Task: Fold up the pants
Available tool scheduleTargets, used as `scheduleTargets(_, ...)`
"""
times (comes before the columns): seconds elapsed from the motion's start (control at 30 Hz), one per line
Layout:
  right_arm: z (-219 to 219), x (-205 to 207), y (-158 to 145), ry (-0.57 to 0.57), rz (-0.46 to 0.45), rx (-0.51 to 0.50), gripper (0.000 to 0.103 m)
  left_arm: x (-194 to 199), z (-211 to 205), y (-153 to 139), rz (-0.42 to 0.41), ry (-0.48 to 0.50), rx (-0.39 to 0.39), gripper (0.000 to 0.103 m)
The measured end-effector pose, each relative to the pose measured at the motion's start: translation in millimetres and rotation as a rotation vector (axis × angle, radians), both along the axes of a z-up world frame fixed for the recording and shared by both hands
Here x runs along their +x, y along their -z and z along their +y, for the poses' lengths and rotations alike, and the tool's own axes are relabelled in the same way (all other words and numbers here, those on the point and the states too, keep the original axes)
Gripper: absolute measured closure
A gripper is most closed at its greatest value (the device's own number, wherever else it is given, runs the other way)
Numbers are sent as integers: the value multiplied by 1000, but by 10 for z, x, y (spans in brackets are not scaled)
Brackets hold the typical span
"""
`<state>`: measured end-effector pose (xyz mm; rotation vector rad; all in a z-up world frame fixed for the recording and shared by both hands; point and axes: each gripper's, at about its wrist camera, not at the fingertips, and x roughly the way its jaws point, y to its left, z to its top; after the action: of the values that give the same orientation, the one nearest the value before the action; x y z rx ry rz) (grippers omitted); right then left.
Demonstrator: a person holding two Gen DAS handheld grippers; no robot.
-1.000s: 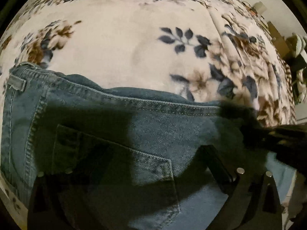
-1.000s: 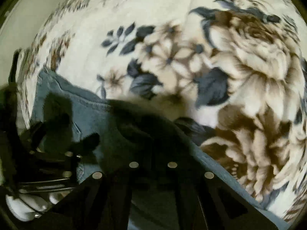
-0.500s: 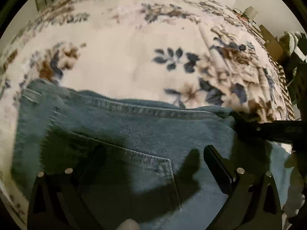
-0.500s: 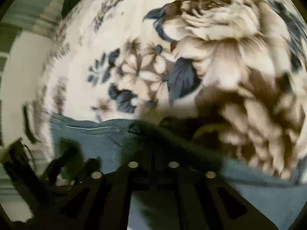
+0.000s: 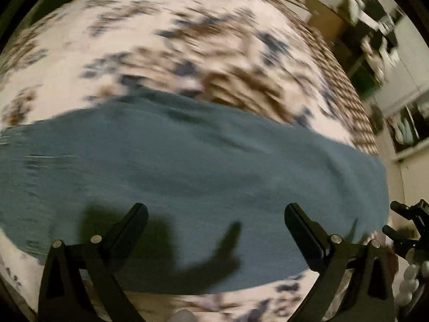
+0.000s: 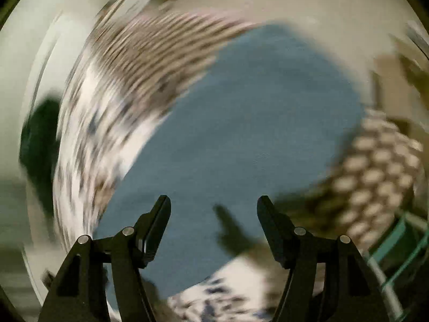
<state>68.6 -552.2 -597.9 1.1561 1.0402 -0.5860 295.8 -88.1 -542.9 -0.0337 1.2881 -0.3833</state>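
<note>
Under everything you have the bed, covered by a flowered blanket (image 5: 161, 61) in cream, brown and dark blue, and it fills most of the left wrist view. Across it lie the jeans (image 5: 203, 177), a broad blue band running side to side in that view; in the right wrist view the jeans (image 6: 252, 134) reach away from the camera toward the edge of the bed. Both pictures are smeared with motion, so you cannot read seams, pockets or how many layers are stacked. Your left gripper (image 5: 215, 212) is spread wide with nothing between its 2 fingers, hanging above the near part of the denim, and your right gripper (image 6: 213, 206) is likewise spread and empty over the cloth. Judging from the flat, compact look of the denim, you appear to be between grasps, lining up the next fold. To do it well, slow down until the views sharpen, then pick 2 matching corners on the same edge, 1 per gripper. Close on all layers at once, not just the top one. Lift only a little, carry both ends across together at the same pace, and lay edge onto edge so the stack does not skew or drag the blanket.
</note>
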Motion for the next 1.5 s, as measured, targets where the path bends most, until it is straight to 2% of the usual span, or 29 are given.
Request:
scheduleTargets(0.13,-798,-707,377,271,-75,90,34,-133,-608,178,47,78,1,0)
scheduleTargets(0.2,-1041,-821,597,333,-115,142,34,-161,-891,259,63,112,12,0)
scheduleTargets(0.27,-1256,-827,814,347,-105,191,34,-181,-1118,321,69,136,29,0)
scheduleTargets(0.3,-1355,-816,933,353,-111,225,39,-188,-1211,348,68,145,41,0)
scheduleTargets(0.33,-1378,-797,960,355,-118,223,48,-197,-1282,367,63,152,54,0)
scheduleTargets(0.37,-1426,-764,927,338,-89,166,68,-197,-1373,383,52,160,79,0)
scheduleTargets(0.4,-1429,-729,884,309,-61,125,82,-192,-1406,391,47,165,92,0)
scheduleTargets(0.47,-1398,-716,782,263,-43,43,91,-182,-1494,398,36,174,112,0)
scheduleTargets(0.5,-1393,-737,725,243,-27,-6,91,-174,-1535,407,34,175,123,0)
scheduleTargets(0.57,-1269,-738,701,211,10,-77,91,-161,-1586,455,37,177,152,0)
scheduleTargets(0.6,-1299,-759,749,184,26,-78,88,-159,-1611,472,39,179,163,0)
scheduleTargets(0.67,-1332,-859,767,205,-3,-5,85,-158,-1652,513,41,188,186,0)
scheduleTargets(0.73,-1343,-1022,779,268,-89,65,74,-164,-1682,542,38,189,196,0)
scheduleTargets(0.8,-1325,-1140,810,293,-207,150,51,-153,-1701,597,46,184,201,0)
scheduleTargets(0.83,-1301,-1143,842,289,-225,174,48,-144,-1709,624,51,179,202,0)
scheduleTargets(0.97,-1245,-954,1095,223,-229,219,46,-101,-1742,674,59,163,213,0)
scheduleTargets(1.0,-1245,-900,1148,216,-254,220,44,-96,-1783,690,59,163,216,0)
scheduleTargets(1.07,-1275,-850,1168,232,-329,231,44,-79,-1807,694,62,162,219,0)
scheduleTargets(1.13,-1296,-855,1205,263,-467,296,42,-68,-1806,692,65,161,218,0)
scheduleTargets(1.2,-1287,-886,1249,278,-520,316,40,-62,-1766,674,65,162,217,0)
scheduleTargets(1.33,-1108,-830,1415,193,-542,399,40,-33,-1729,670,56,161,220,0)
scheduleTargets(1.37,-1016,-775,1422,136,-538,416,40,-65,-1696,657,53,158,221,0)
scheduleTargets(1.43,-830,-613,1385,10,-508,402,40,-77,-1696,670,50,153,223,0)
scheduleTargets(1.5,-779,-512,1383,16,-507,387,40,-74,-1733,685,49,150,224,0)
